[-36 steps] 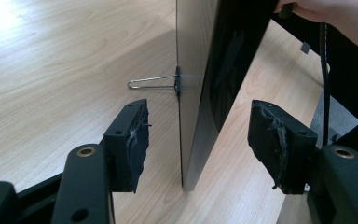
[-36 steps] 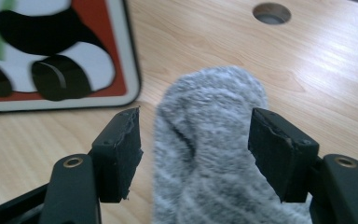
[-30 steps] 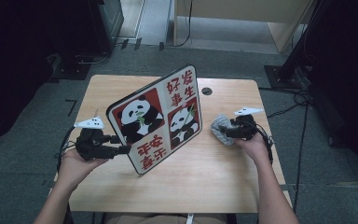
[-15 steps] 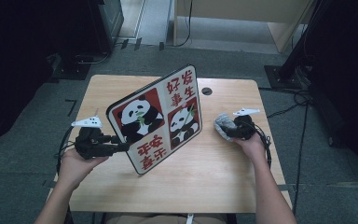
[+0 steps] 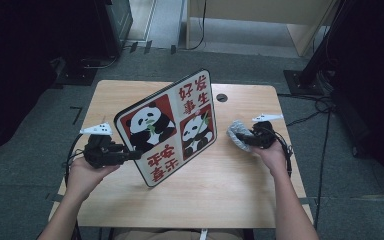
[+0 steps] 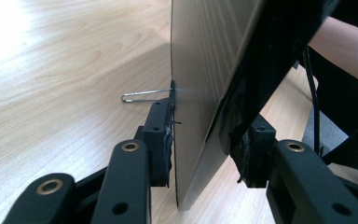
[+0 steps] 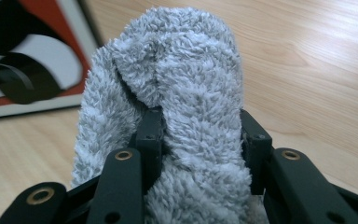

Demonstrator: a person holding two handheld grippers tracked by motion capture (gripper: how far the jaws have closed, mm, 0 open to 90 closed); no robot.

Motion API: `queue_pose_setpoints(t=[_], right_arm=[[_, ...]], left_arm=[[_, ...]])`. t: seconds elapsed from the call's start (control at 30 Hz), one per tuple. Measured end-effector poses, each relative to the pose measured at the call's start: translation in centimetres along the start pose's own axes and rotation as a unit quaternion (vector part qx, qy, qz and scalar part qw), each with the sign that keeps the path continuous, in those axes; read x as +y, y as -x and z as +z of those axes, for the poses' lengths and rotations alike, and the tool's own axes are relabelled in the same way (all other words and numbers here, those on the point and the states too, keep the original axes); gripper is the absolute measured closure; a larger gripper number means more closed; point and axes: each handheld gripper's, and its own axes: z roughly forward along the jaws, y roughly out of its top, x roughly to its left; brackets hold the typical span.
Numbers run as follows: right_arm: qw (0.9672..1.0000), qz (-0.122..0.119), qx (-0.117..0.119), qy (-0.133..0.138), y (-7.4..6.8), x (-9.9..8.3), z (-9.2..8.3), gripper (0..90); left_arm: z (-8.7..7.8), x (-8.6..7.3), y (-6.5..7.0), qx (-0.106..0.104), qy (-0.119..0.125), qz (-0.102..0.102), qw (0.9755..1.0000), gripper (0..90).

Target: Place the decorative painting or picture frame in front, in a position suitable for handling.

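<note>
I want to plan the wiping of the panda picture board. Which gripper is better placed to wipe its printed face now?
The right gripper: its jaws have just been closing on the fluffy grey cloth, beside the printed face of the standing panda picture board. The left gripper grips the board's edge, steadying it.

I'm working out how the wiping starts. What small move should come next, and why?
Probably bring the right gripper with its grey cloth over to the panda board. The cloth is bunched between the jaws, which have just been closing, yet sits apart from the board; the left gripper straddles the board's edge, propping it upright.
</note>
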Motion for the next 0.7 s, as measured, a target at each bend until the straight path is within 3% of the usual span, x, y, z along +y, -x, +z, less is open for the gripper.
queue_pose_setpoints(t=[0.07, 0.27, 0.43, 0.57, 0.63, 0.7], right_arm=[[0.9999, -0.007, 0.004, 0.008, -0.5, 0.3, -0.3, 61.5], [0.9994, 0.005, 0.034, 0.008, -1.6, 1.0, -0.7, 61.8], [0.9989, -0.021, 0.041, 0.01, -3.2, 1.4, -1.2, 61.8], [0.997, -0.048, 0.059, 0.015, -4.1, 1.6, -1.6, 62.0], [0.9967, -0.053, 0.059, 0.014, -4.5, 1.8, -1.8, 62.0], [0.9968, -0.04, 0.068, 0.012, -4.6, 2.1, -2.0, 61.7]], left_arm=[[0.0, 0.0, 0.0, 0.0, 0.002, 0.001, 1.0, 63.6], [0.2, 0.2, -0.1, -0.004, 0.007, 0.001, 1.0, 64.4], [0.2, 0.3, -0.2, -0.007, 0.008, 0.003, 0.9999, 66.6], [0.3, 0.3, -0.2, -0.007, 0.009, 0.005, 0.9999, 70.0], [0.2, 0.4, -0.2, -0.005, 0.013, 0.009, 0.9999, 72.7], [0.1, 0.4, 0.0, 0.002, 0.018, 0.016, 0.9997, 75.6]])
